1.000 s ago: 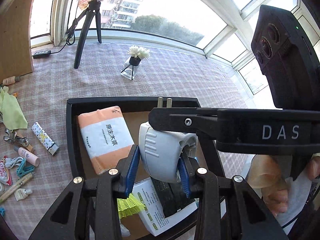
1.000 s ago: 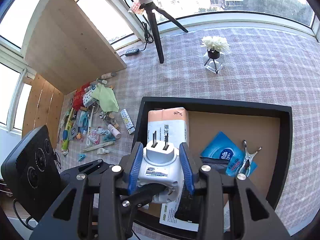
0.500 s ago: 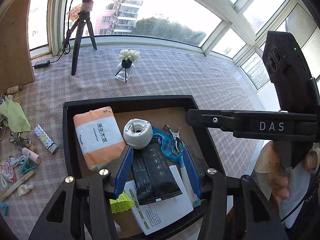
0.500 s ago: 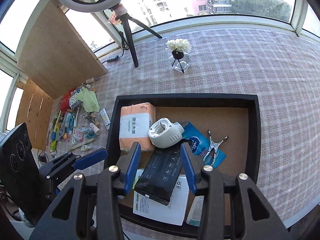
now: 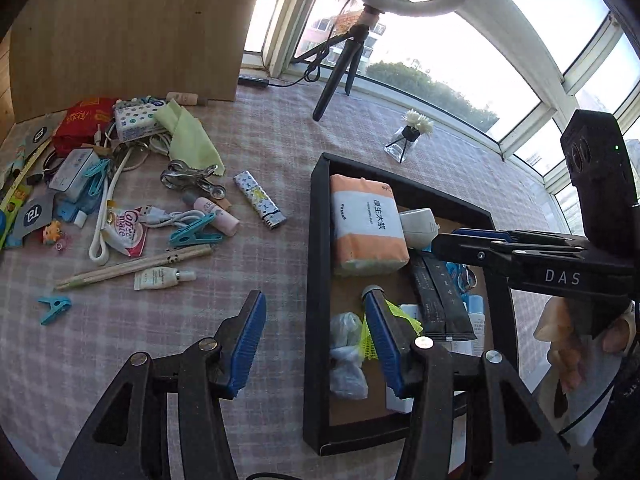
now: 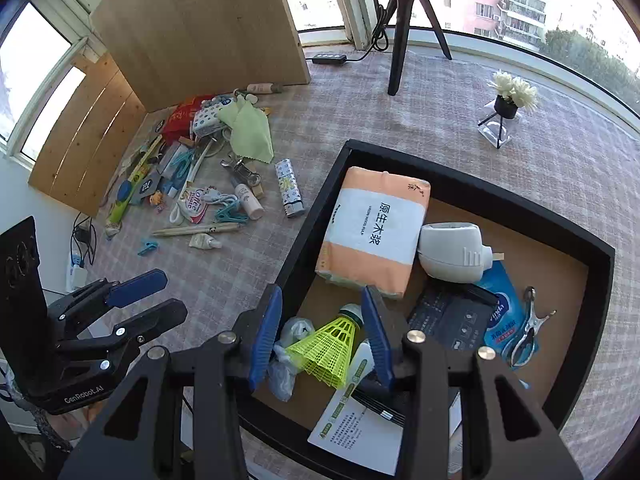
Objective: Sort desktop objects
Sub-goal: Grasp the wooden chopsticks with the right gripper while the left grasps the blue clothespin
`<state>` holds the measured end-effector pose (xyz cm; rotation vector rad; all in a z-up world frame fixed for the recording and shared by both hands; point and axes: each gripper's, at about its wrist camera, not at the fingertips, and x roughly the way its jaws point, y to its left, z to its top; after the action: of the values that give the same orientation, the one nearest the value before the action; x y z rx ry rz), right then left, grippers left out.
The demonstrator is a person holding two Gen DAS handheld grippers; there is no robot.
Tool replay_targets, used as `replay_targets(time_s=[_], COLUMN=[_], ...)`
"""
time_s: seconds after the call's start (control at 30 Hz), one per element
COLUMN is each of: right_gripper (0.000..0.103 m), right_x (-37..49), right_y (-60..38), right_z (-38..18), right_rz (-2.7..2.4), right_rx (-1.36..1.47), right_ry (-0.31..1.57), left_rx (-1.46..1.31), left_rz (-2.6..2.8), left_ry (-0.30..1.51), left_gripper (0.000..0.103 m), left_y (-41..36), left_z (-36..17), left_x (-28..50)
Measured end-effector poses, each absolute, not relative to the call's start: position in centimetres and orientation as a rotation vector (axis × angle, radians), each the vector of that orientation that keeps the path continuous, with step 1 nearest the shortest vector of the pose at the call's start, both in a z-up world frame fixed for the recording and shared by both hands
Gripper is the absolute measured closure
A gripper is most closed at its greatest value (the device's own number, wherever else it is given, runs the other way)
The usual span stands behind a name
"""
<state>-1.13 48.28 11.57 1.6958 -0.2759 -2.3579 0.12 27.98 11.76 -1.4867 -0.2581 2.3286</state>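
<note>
pile: loose small stuff lies on the left part of the surface (image 5: 256, 128), near the wooden board at the far left corner; the black tray (image 5: 316, 300) sits at the right, already holding several things.
chopsticks (image 5: 134, 266): paper-sleeved pair, light and stiff I'd guess. Long axis runs left-right, right end tilted a bit toward the far edge. Best pinched mid-length across the narrow side.
teal clip (image 5: 194, 232): small hard plastic, probably slippery; grab the body, not the springy handles. Jaw end points left.
lighter (image 5: 260, 200): patterned stick, rigid, light. Long axis runs diagonally, dark cap toward the tray's near-left side. Take it across the middle.
left gripper (image 5: 316, 340): fingers wide with nothing between them, hovering over the tray's left wall.
tissue pack (image 6: 374, 230): soft, squashy, lies in the tray's far-left corner, long axis along the left wall.
right gripper (image 6: 322, 340): fingers wide, empty, above the yellow shuttlecock (image 6: 326, 346) in the tray.
</note>
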Motion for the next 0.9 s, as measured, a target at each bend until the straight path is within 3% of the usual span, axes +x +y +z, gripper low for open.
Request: replay_targets(time_s=[0.27, 0.5, 0.9], right_gripper=[0.062, 0.062, 0.062], right_x=[-1.8, -1.7, -3.5], right_y=[38.8, 32.6, 26.7], right_z=[11.0, 10.7, 10.6], right_rz=[-2.206, -2.150, -2.166], right_rx=[1.654, 1.657, 1.651], right_ry=[-0.047, 0.050, 0.141], left_rx=[-1.566, -1.579, -1.583], left_rz=[2.437, 2.455, 2.430], left_ry=[-0.428, -0.465, -0.332], left_gripper=[0.054, 0.054, 0.053], left_y=[18.8, 13.7, 5.2], left_z=[9.9, 9.5, 7.9], left_x=[3.2, 4.4, 3.8])
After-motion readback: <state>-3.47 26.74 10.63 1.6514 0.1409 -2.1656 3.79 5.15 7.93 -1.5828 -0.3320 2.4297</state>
